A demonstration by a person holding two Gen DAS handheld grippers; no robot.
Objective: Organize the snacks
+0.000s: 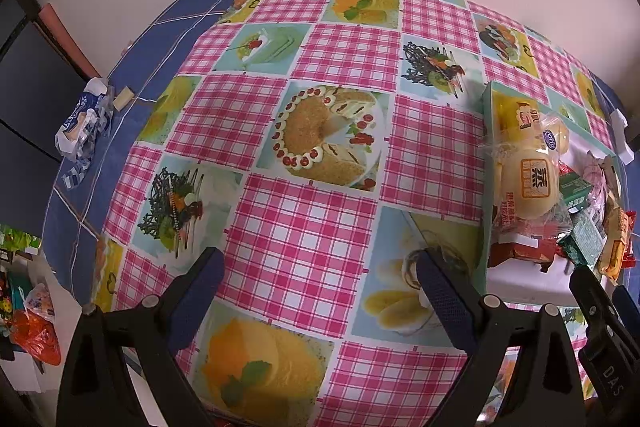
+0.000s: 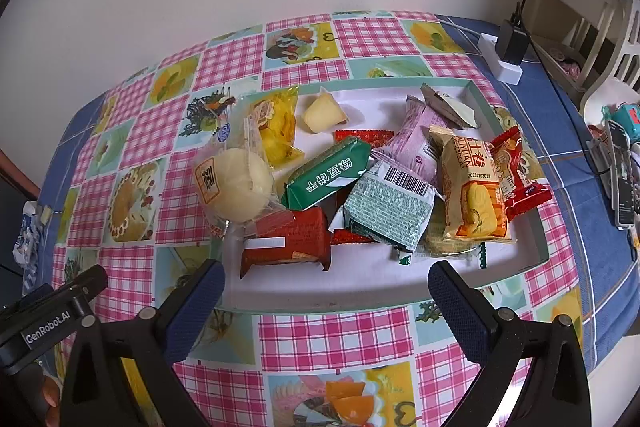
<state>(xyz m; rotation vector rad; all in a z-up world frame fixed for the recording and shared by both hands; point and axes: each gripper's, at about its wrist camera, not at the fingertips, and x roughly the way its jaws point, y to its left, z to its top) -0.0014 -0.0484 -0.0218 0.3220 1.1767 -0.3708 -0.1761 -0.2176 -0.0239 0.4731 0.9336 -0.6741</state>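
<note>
A shallow white tray with a teal rim [image 2: 400, 283] holds a heap of wrapped snacks: a pale round bun in clear wrap [image 2: 236, 183], a yellow packet [image 2: 276, 127], a green packet [image 2: 328, 175], a brown-red packet [image 2: 288, 239], a pink packet [image 2: 420, 139], a yellow roll packet [image 2: 472, 187] and a red packet [image 2: 516, 175]. My right gripper [image 2: 326, 287] is open and empty just in front of the tray. My left gripper [image 1: 320, 283] is open and empty over bare tablecloth, with the tray [image 1: 520, 283] to its right.
A crumpled blue-white wrapper [image 1: 84, 119] lies at the table's far left on the blue cloth. A white power strip with a black plug [image 2: 506, 55] sits at the far right. A phone and clutter [image 2: 622, 171] lie at the right edge.
</note>
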